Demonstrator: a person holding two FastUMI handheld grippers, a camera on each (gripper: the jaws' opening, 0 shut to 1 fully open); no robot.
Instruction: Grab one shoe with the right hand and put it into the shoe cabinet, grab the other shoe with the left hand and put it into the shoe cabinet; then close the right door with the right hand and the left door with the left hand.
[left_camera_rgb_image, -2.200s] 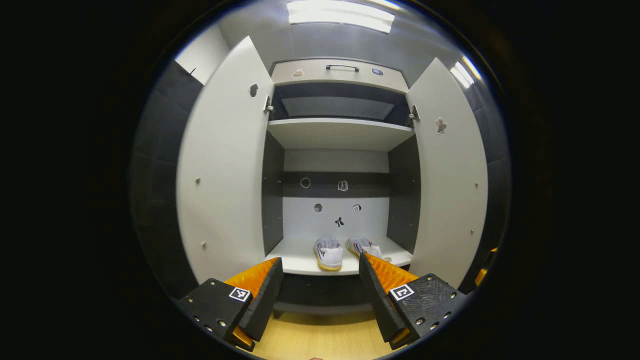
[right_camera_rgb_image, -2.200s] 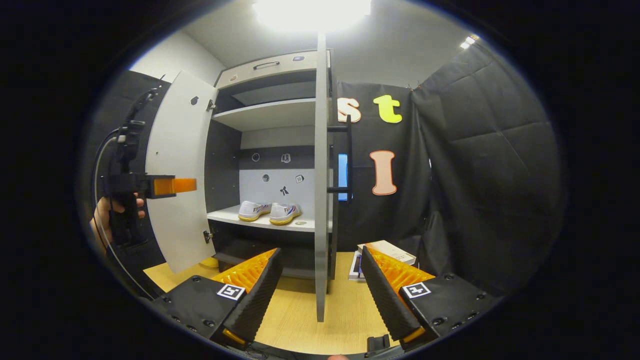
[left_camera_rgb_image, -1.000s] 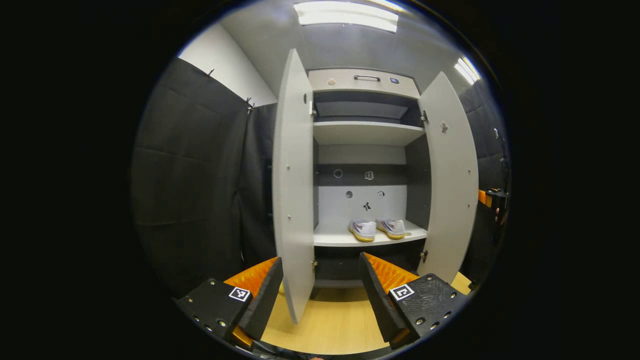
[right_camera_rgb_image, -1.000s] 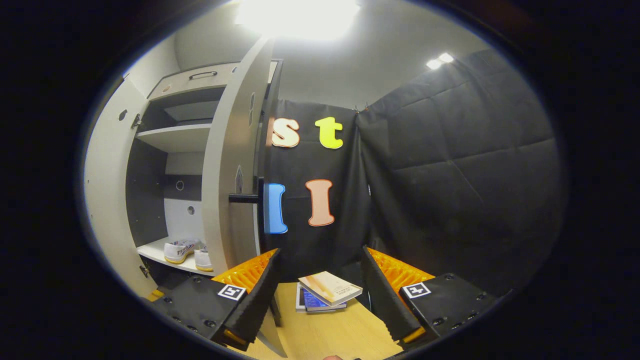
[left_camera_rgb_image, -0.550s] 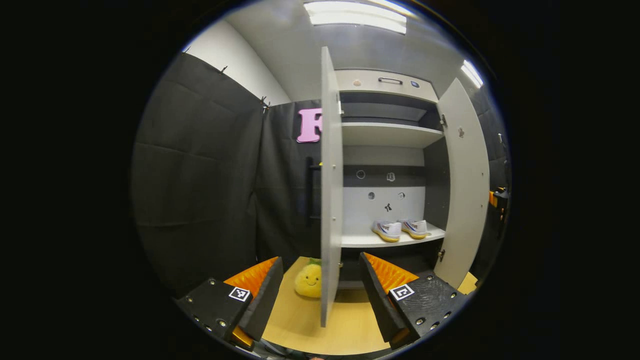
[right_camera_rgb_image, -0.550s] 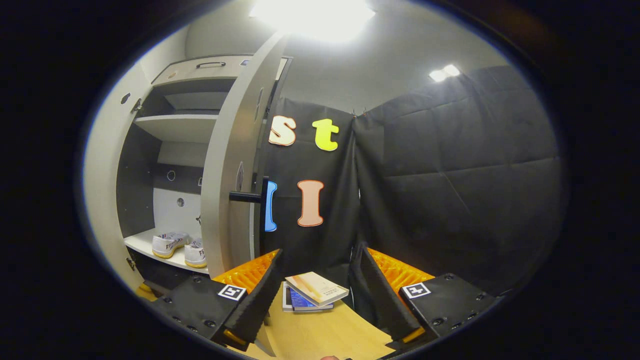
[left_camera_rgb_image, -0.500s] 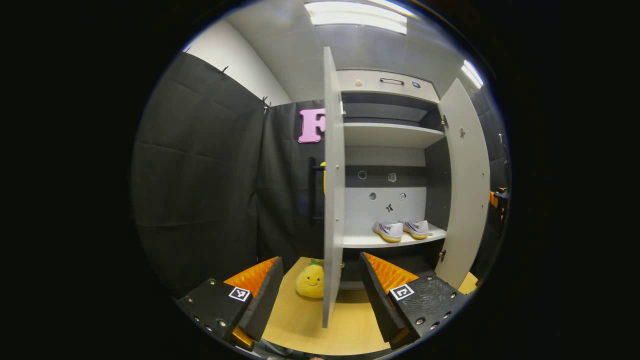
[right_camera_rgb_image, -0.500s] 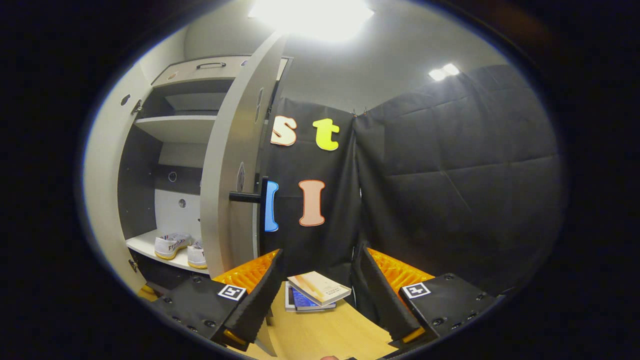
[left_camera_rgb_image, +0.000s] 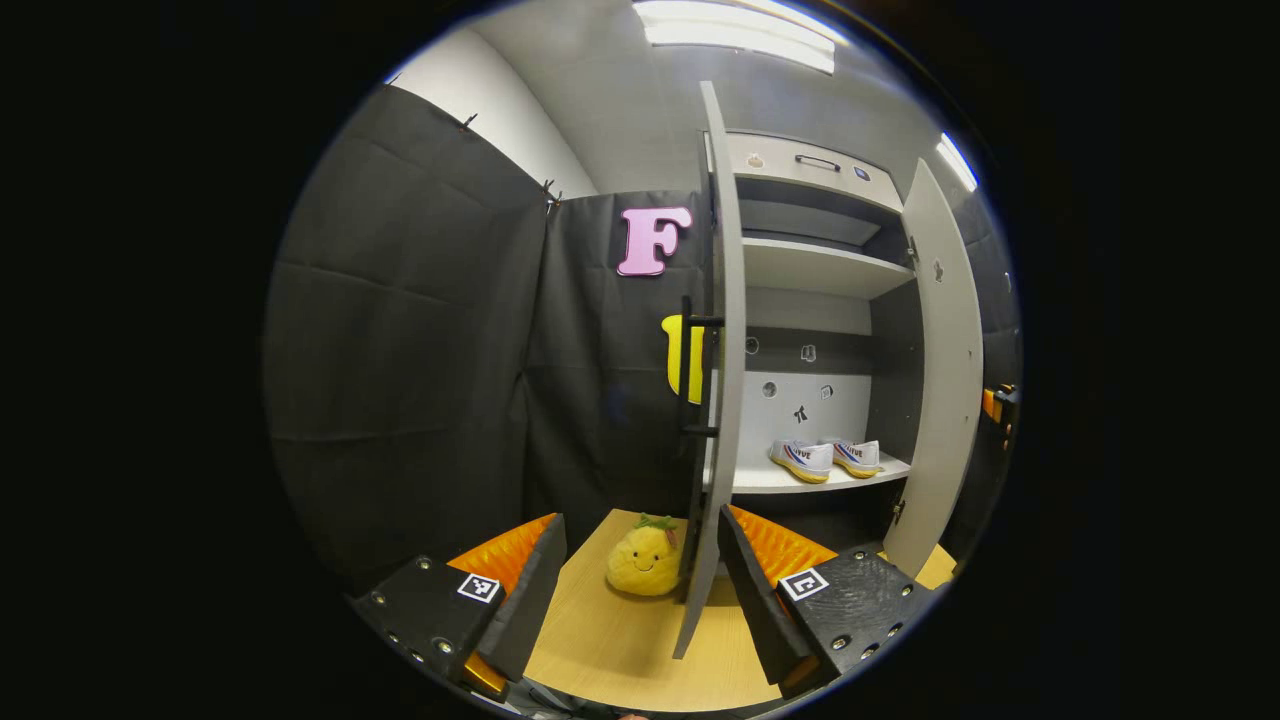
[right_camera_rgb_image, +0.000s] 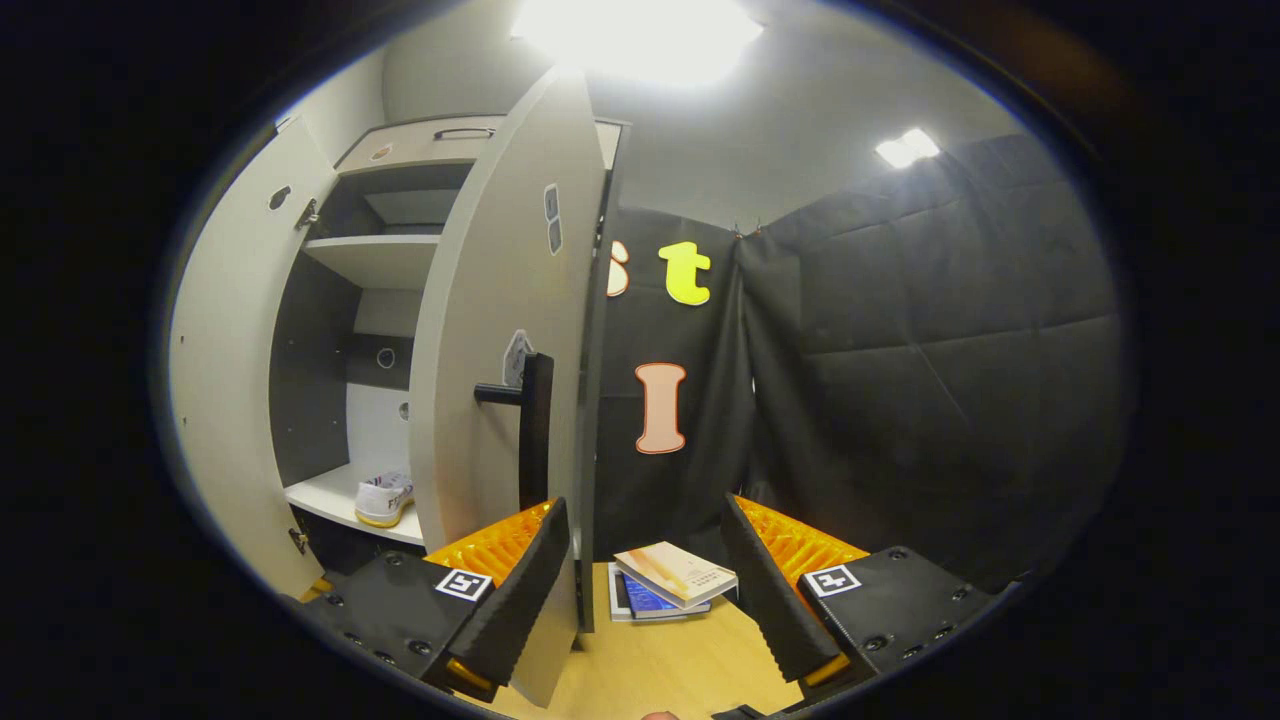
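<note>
white shoes (left_camera_rgb_image: 825, 458), yellow plush (left_camera_rgb_image: 645, 560)

Site: a staged recording booth, dressed as a home entryway.

I am standing before a pale shoe cabinet (left_camera_rgb_image: 810, 270) on a wood-look floor (left_camera_rgb_image: 620, 640). Quilted black cloth (right_camera_rgb_image: 920, 350) is hanging as walls, and ceiling light panels (left_camera_rgb_image: 740, 25) are glowing overhead. A plush toy (left_camera_rgb_image: 645, 560) and stacked books (right_camera_rgb_image: 665, 585) are lying about as props.

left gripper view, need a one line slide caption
Open left gripper faces the left door's edge; both shoes shelved, plush pineapple on floor.
</note>
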